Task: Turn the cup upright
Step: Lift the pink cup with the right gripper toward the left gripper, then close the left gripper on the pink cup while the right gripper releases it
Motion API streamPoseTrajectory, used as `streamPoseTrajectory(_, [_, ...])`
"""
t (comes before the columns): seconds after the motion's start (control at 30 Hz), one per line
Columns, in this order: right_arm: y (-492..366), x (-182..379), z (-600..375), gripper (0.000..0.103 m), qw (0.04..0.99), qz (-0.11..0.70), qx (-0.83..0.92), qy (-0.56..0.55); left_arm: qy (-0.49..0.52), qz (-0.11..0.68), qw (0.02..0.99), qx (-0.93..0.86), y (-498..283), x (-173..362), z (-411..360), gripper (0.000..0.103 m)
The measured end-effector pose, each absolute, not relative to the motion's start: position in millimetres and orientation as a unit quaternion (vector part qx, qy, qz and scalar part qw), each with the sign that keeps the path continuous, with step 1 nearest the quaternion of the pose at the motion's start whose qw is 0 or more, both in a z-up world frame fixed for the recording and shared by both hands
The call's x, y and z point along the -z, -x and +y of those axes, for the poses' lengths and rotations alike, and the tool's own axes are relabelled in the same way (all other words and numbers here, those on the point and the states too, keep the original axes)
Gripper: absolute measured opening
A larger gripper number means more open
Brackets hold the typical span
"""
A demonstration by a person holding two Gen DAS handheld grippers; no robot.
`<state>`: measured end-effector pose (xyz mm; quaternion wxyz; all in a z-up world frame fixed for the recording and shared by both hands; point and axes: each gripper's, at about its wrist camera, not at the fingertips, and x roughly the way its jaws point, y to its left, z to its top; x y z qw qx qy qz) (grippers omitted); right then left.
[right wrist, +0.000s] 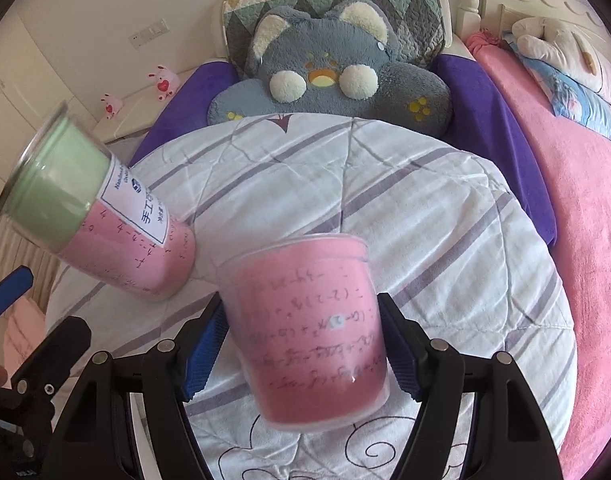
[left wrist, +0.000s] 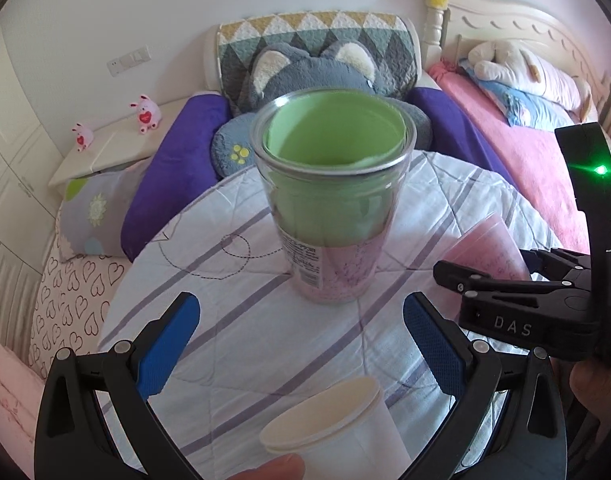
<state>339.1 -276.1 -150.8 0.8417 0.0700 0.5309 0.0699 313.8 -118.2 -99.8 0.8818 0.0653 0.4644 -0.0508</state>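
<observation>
A clear cup lined green and pink (left wrist: 333, 196) stands upright, mouth up, on the striped quilt (left wrist: 233, 344); it also shows in the right wrist view (right wrist: 89, 208). My left gripper (left wrist: 301, 344) is open and empty, its blue pads just short of that cup. My right gripper (right wrist: 301, 348) is shut on a pink-lined clear cup (right wrist: 309, 332) and holds it above the quilt (right wrist: 425, 208); that cup shows at the right in the left wrist view (left wrist: 489, 248). A white paper cup (left wrist: 337, 428) lies under the left gripper, by a fingertip.
A grey plush cushion (right wrist: 329, 76) and purple pillows (left wrist: 173, 168) lie behind the quilt. A pink blanket (right wrist: 577, 208) covers the bed to the right. A bedside table (left wrist: 117, 144) with small pink toys stands at the left.
</observation>
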Motion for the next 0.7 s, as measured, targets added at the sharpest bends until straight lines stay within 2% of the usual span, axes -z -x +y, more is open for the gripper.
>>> streamPoseTrajectory(0.03, [-340, 154, -276, 0.080, 0.838, 0.537, -0.071, -0.068, -0.065, 0.466, 0.881, 0.052, -314, 101, -119, 0.103])
streamPoseTrajectory(0.2, [-335, 156, -271, 0.086, 0.834, 0.545, -0.064, -0.050, -0.064, 0.465, 0.881, 0.053, -311, 99, -120, 0.103])
streamPoseTrajectory(0.7, [-312, 128, -285, 0.087, 0.853, 0.518, -0.038, -0.058, -0.065, 0.450, 0.889, 0.052, -293, 81, -118, 0.103])
